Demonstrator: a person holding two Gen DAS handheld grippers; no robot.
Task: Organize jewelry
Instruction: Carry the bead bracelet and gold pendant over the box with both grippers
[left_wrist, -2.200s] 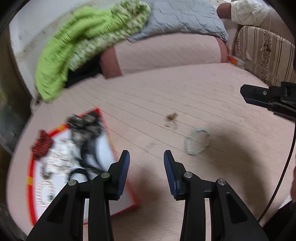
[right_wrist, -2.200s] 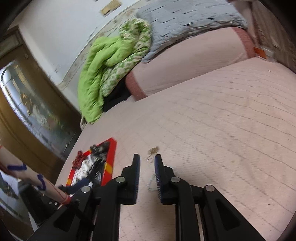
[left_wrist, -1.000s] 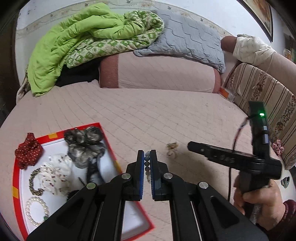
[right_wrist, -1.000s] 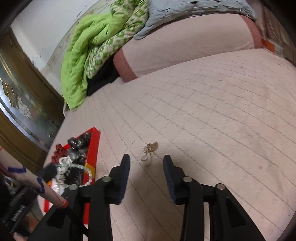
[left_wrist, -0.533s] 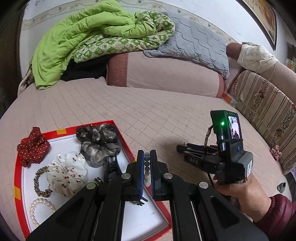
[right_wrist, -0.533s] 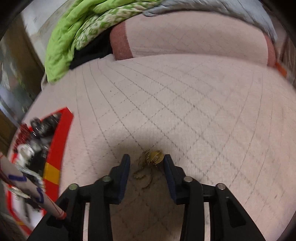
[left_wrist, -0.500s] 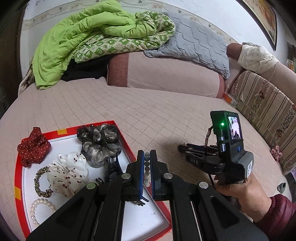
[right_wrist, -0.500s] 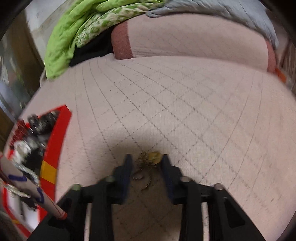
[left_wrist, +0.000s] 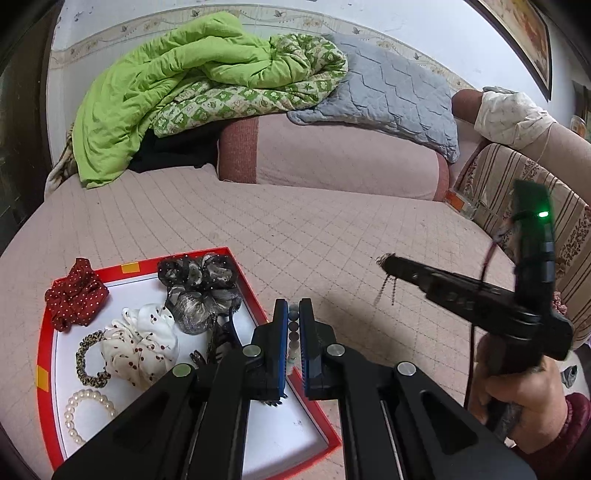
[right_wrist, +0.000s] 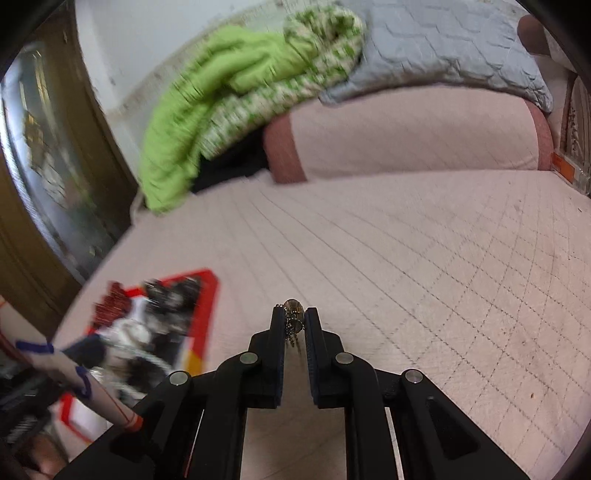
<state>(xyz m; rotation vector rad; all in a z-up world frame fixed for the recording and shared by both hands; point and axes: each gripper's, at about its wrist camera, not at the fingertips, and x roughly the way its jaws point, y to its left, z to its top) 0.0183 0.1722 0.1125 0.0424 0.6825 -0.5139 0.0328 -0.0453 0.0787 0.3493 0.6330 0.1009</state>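
Lifted off the pink quilt since half a second ago: small gold pendant (right_wrist: 293, 309), now pinched in closed right gripper (right_wrist: 294, 325), chain dangling, raised well right of red tray (left_wrist: 242, 271). Left gripper (left_wrist: 294, 334) clamped on pale bead bracelet (left_wrist: 293, 338), poised over tray's right edge. Tray holding scrunchies (left_wrist: 197, 286) and pearl bracelet (left_wrist: 86, 413). Best done by carrying each piece over bare white tray floor, lowering close, then releasing, so chain avoids snagging rim.

The tray (left_wrist: 236, 264) lies on the bedspread (left_wrist: 314, 229) at left, scrunchies (left_wrist: 199, 284) inside, blankets (left_wrist: 192, 74) behind.
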